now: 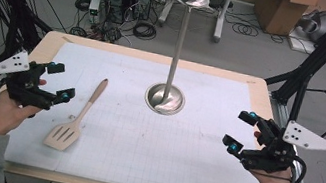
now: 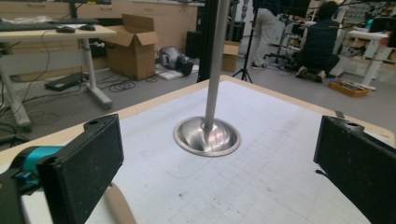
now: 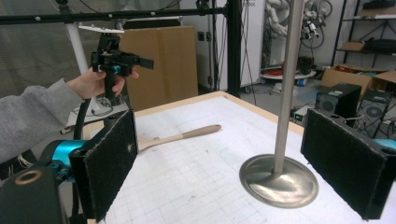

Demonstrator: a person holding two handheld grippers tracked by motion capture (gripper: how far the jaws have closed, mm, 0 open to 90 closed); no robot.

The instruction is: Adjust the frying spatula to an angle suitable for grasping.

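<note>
A: On the table (image 1: pixel 253 84), w/ the metal stand (image 1: pixel 176 53) as ref — big items first. White grid mat (image 1: pixel 142 138) covers most of the top; stand's round base sits near mat centre, pole straight up, hooks at top bare.

B: Task obj?

A: Wooden slotted spatula (image 1: pixel 76 119), flat on mat, left of stand base and nearer the person. Well apart from base, not touching it.

B: Axis?

A: Long axis diagonal. Handle end points away from the person and toward the stand side; slotted blade at the near end, pointing back at the person's edge.

B: Grippers?

A: Left gripper (image 1: pixel 61 85) hovers just left of the spatula handle, jaws wide apart, nothing btwn them. Right gripper (image 1: pixel 241 131) well right of the stand, jaws also spread wide, empty.

B: Progress?

A: Judging by layout: nothing done yet. Spatula untouched. Likely left: grasp, lift, hang on stand — a guess.
</note>
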